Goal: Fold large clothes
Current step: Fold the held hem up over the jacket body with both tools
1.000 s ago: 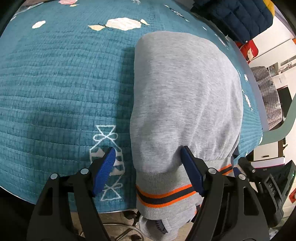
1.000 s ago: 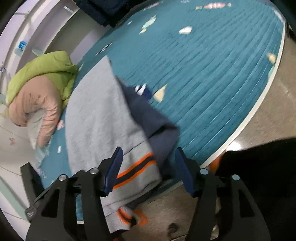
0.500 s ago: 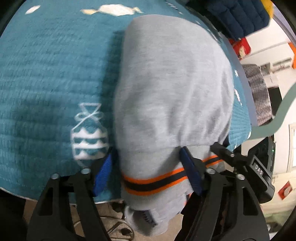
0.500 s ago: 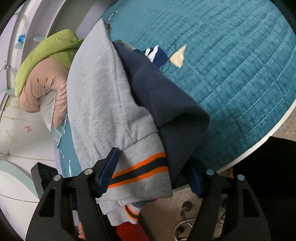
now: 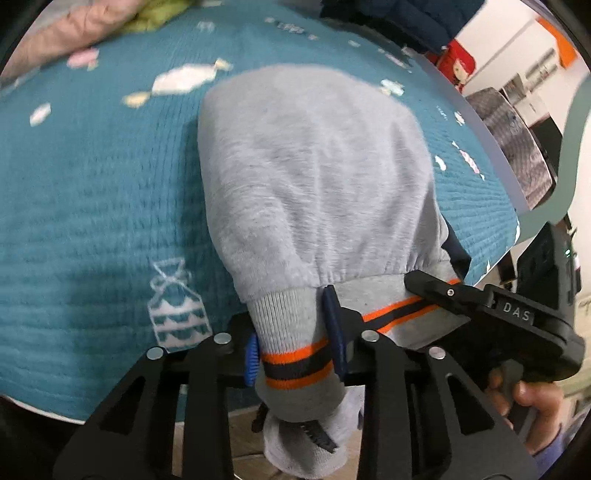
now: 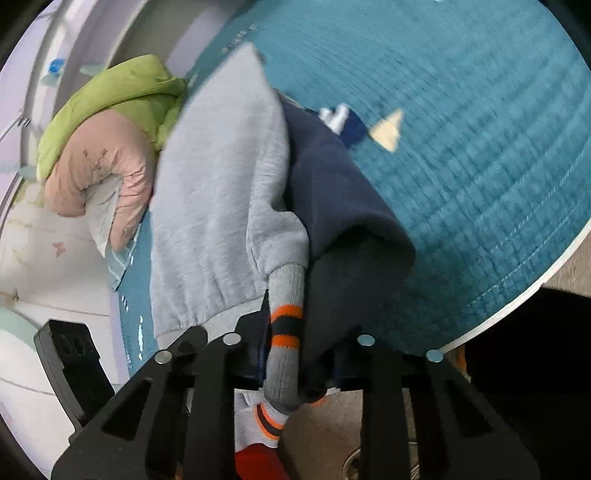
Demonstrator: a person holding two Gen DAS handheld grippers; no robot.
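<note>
A grey sweatshirt (image 5: 314,177) with an orange and navy striped ribbed hem and a navy part (image 6: 332,192) lies folded on the teal quilted bedspread (image 5: 92,206), its hem hanging over the near edge. My left gripper (image 5: 295,354) is shut on the left end of the hem. My right gripper (image 6: 295,362) is shut on the bunched right end of the hem and the navy fabric; it also shows in the left wrist view (image 5: 480,306), gripping the hem to the right of my left gripper.
A green and pink bundle of bedding (image 6: 107,133) lies at the far left of the bed. A dark navy padded jacket (image 5: 399,18) lies at the far edge. The bed's white edge (image 6: 517,299) and the floor (image 6: 325,435) are below the grippers.
Both grippers were open around the sweatshirt's hem a second ago. They moved in and closed on it, bunching the hem, and the fabric has lifted slightly.
</note>
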